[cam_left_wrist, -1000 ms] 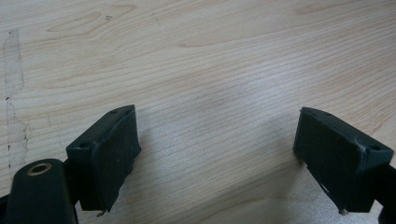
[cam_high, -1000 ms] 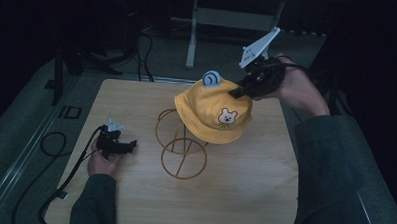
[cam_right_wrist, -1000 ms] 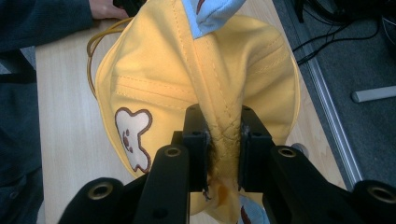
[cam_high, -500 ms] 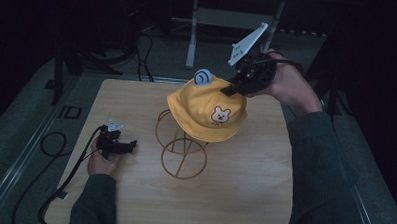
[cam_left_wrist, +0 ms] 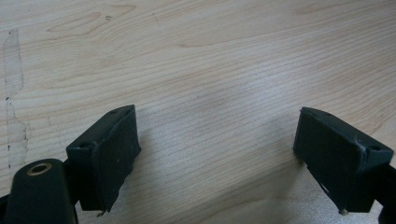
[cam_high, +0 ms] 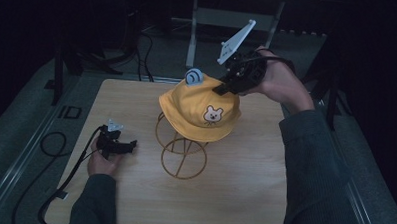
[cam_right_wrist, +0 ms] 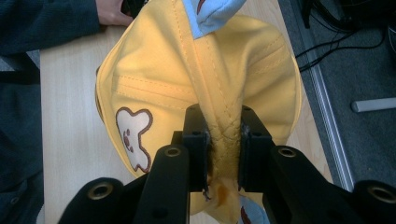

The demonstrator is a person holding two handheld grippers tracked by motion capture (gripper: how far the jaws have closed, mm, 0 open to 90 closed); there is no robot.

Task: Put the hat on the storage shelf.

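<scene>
Up high, the right claw (cam_right_wrist: 223, 140) pinches the yellow hat (cam_high: 199, 109); the left claw (cam_left_wrist: 219, 154) rests spread.

A yellow bucket hat (cam_high: 199, 109), embroidered with a white bear face outlined in brown and fitted with a pale blue ear (cam_high: 193, 76), is seen at the centre of the frame above a gold wire stand (cam_high: 181, 151). A pale, light-grained wooden table (cam_high: 244, 183) is shown beneath. Black jaws are seen on the right gripper (cam_right_wrist: 223, 144), and dark green sleeves (cam_high: 312, 161) at the lower edge.
</scene>
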